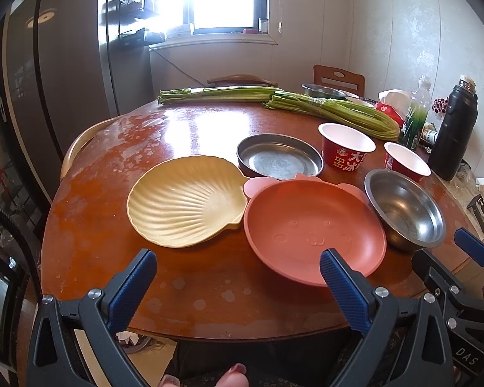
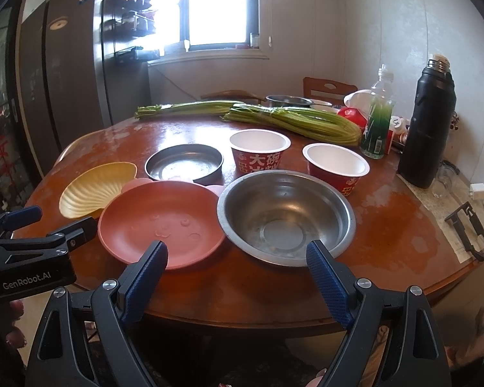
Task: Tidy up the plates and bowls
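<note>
Both tongs, left tongs (image 1: 238,283) and right tongs (image 2: 237,274), hang released, grasping nothing, so sorting seems not begun. On the counter (image 1: 190,122), mid-frame, pink plate (image 1: 309,229) touches shell plate (image 1: 185,201); steel bowl (image 2: 285,214) sits beside. Next probably: grip one rim.

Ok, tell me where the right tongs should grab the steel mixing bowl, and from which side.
Take the round stainless steel bowl by its near rim, coming from the table's front edge. The open right tongs already face that thin rolled lip, which suits one finger inside and one outside; the pink plate crowds its left.
</note>
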`<state>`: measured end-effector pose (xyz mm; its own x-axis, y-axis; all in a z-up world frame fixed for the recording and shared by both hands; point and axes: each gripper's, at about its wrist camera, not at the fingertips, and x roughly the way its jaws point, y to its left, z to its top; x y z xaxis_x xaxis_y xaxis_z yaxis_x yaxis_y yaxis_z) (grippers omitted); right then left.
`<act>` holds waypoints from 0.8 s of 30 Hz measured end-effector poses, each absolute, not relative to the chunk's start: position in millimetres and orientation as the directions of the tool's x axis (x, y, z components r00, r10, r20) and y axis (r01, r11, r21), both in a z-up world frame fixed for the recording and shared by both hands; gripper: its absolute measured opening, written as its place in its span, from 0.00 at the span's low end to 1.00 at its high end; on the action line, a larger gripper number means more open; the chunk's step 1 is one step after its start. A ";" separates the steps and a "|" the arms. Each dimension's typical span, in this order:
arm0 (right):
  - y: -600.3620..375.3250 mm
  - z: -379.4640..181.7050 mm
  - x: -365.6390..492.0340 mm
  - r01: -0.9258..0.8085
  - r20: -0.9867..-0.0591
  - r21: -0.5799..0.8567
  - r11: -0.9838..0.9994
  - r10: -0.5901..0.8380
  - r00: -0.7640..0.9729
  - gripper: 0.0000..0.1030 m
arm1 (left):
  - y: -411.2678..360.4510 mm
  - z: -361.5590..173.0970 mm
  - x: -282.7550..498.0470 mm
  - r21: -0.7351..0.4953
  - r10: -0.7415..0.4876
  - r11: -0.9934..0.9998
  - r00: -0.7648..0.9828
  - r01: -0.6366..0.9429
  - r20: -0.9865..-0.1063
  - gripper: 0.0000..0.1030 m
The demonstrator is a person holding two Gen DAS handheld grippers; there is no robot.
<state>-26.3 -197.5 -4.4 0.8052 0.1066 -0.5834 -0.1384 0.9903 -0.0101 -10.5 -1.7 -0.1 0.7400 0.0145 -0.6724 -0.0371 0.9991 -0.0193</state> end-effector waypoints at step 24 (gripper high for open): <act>-166.9 0.1 -1.6 -0.197 -0.608 -0.023 0.980 0.142 0.781 0.86 | 32.6 -3.7 1.1 -0.061 0.026 0.994 0.727 -0.093 -0.687 0.99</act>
<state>-1.6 -166.9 0.1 0.7810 0.1423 -0.6081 -0.1966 0.9802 -0.0232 1.1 32.6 -3.7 0.7265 0.0260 -0.6867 -0.0932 0.9938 -0.0610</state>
